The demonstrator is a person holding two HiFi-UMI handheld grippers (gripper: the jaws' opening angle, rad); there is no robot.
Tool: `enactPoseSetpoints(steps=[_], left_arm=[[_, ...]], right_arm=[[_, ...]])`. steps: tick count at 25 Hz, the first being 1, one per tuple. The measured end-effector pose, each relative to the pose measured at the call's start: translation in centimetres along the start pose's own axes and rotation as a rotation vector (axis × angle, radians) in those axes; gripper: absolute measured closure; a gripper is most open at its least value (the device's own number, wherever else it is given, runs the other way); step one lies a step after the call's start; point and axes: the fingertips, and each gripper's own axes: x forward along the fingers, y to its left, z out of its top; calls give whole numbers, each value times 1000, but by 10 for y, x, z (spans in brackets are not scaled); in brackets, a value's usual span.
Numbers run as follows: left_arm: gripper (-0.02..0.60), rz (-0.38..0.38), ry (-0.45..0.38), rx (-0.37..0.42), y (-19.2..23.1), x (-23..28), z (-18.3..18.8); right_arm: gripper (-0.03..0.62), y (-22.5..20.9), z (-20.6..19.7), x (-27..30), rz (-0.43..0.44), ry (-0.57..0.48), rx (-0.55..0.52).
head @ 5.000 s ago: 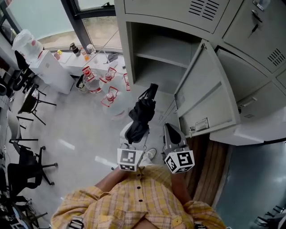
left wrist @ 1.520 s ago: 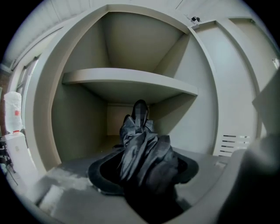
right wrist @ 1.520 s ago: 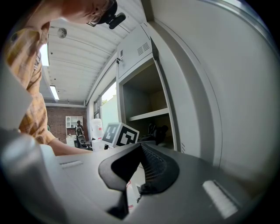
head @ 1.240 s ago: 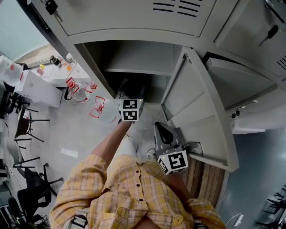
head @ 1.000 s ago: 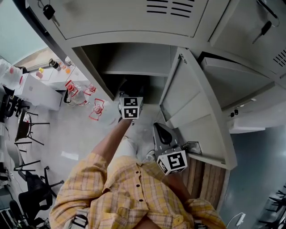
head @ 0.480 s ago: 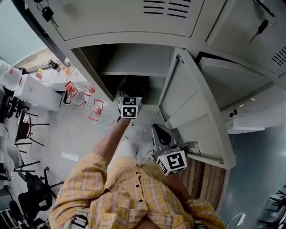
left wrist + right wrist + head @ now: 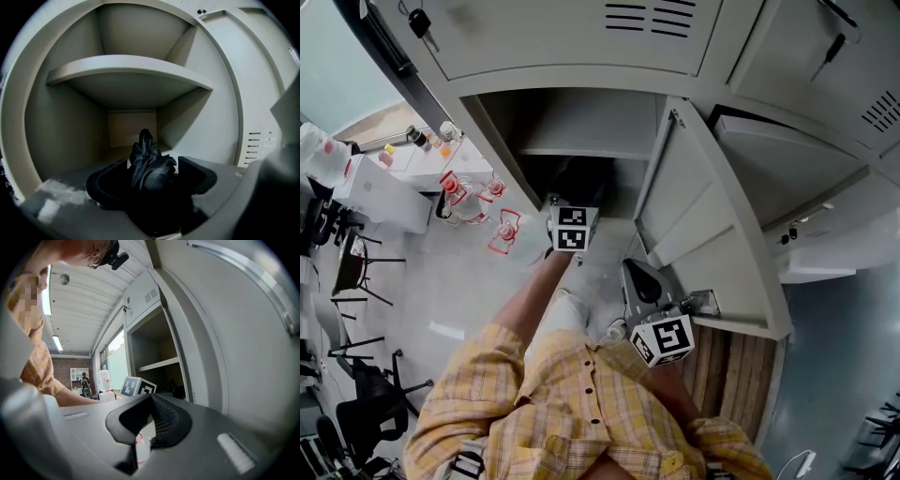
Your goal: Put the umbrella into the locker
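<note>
Head view: the left claw reaches into the open locker, into the compartment under the shelf. The space ahead of it is too dark to make out the umbrella. The right claw hangs outside, just beside the inner face of the swung-open door, near its lower edge.

Left gripper view: the black folded umbrella sits between the jaws of the left claw, below the shelf and over the front part of the locker floor. Its tip points toward the back wall and its near end is hidden behind the claw's body. The jaws stand wide apart and have just been opening. The fabric fills most of the gap, but the pads do not clamp it.

Right gripper view: the right claw has its jaw tips together with nothing held. The door is close on its right, and the left claw's marker cube shows at the locker's mouth.
</note>
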Motion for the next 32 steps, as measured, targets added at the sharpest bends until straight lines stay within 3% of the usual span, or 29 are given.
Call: enactPoseSetpoints(steps=[12,18,24,32], left_arm=[[266,21,-63,-72,-1,-50,26],[390,21,-110,-112,-8,-88,37],[573,40,-185,-124,-16,-131,44],[583,42,-203,-143,-28,-175,39]], right_arm=[[594,13,8,-14,13,-25,-20],[594,23,11,-20,29,-35,-35],[594,29,13,-23,38,-36,-44],[595,34,9,-24,34,-22,-52]])
